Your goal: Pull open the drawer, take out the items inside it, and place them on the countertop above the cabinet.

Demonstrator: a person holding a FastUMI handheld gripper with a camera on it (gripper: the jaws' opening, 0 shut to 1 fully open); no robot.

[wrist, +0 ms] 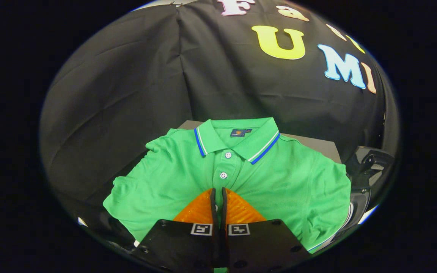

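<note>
A folded green polo shirt (286, 178) with a blue and white trimmed collar lies spread over the grey countertop (319, 146), collar towards the booth wall. My gripper (218, 190) is over the shirt's front, just below its second button. The two fingers stand pressed together with only a thin slit between them, and a fold of the shirt's button strip is pinched in that slit. Green cloth bulges on both sides of the fingers and hides most of the countertop.
The black cloth wall (135, 87) hangs close behind the countertop. A dark, glossy object (370, 163) stands just past the shirt's right sleeve. The shirt's left sleeve overhangs the countertop's left edge.
</note>
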